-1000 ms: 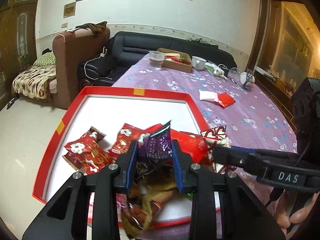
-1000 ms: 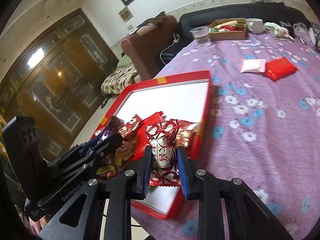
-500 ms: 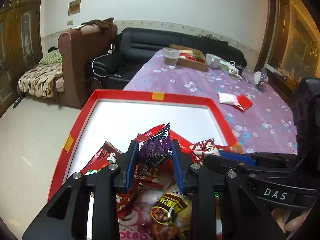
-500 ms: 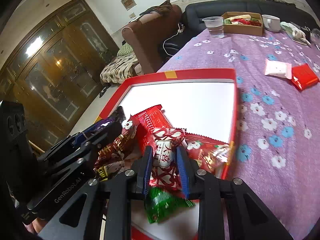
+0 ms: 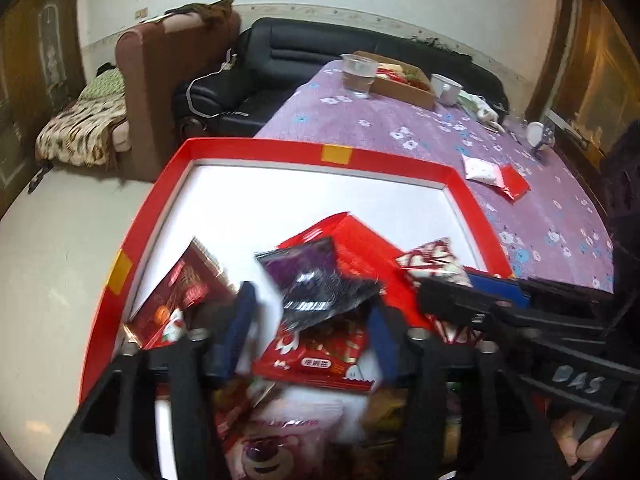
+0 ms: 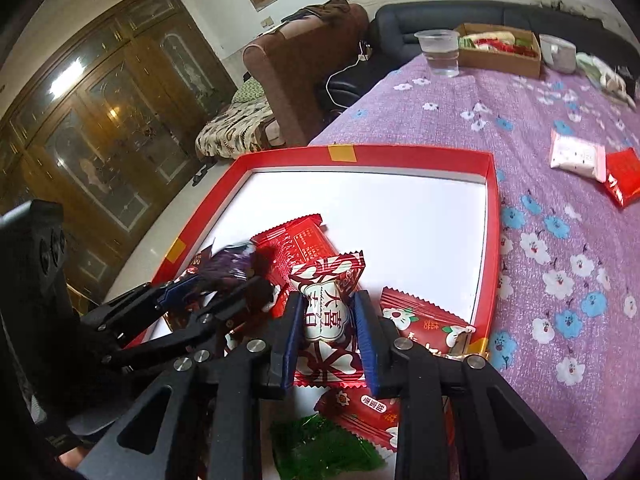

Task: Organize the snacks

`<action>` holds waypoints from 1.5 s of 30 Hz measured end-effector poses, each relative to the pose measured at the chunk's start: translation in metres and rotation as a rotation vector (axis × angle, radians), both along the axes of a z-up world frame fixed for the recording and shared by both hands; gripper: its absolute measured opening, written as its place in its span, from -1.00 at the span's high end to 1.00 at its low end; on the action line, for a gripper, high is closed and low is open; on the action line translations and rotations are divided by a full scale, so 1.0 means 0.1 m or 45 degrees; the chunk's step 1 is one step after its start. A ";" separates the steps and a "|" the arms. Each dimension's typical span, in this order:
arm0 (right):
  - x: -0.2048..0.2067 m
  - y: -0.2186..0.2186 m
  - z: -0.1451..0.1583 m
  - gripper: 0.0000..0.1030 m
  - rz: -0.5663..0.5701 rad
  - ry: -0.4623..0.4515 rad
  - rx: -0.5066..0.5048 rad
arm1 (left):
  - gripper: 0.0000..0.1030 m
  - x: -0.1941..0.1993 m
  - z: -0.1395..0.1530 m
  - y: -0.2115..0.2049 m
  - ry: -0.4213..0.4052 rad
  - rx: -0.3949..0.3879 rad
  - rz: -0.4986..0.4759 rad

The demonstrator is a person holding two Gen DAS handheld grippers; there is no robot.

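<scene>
A red-rimmed tray (image 5: pixel 256 146) with a white floor sits at the near end of the purple table; it also shows in the right wrist view (image 6: pixel 404 154). Several snack packets lie in its near part. My left gripper (image 5: pixel 312 316) is open over the tray, and a purple packet (image 5: pixel 316 280) sits loose between its spread fingers, blurred. My right gripper (image 6: pixel 326 322) is shut on a red and white packet (image 6: pixel 326 316) just above the tray. The left gripper also shows in the right wrist view (image 6: pixel 224 286), with the purple packet (image 6: pixel 228 264) at its tips.
A white packet (image 6: pixel 576 156) and a red packet (image 6: pixel 622 172) lie on the tablecloth (image 6: pixel 560 240) to the right. A plastic cup (image 6: pixel 440 52), a cardboard box (image 6: pixel 500 50) and a mug (image 6: pixel 558 54) stand at the far end. A sofa and armchair lie beyond.
My left gripper has opened and let go of the purple packet, which drops toward the pile. Both grippers have moved lower and nearer over the tray. The right still holds its packet.
</scene>
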State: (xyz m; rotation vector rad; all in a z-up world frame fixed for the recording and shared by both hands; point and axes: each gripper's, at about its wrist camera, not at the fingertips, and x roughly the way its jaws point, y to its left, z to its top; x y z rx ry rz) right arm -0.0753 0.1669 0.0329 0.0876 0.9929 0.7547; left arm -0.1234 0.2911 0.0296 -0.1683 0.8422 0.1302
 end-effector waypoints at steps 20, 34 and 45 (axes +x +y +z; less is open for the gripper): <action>0.28 -1.80 0.04 -0.38 -0.511 0.087 0.259 | -0.60 -0.62 0.57 -0.57 -0.346 0.204 -0.154; 1.53 -2.51 -0.26 -0.39 -0.973 0.381 0.404 | -0.60 -0.45 0.40 -0.94 -0.261 0.223 -0.310; 2.22 -1.81 -0.17 -0.39 -1.019 0.140 -0.227 | -0.60 -0.39 0.38 -0.89 -0.231 0.214 -0.294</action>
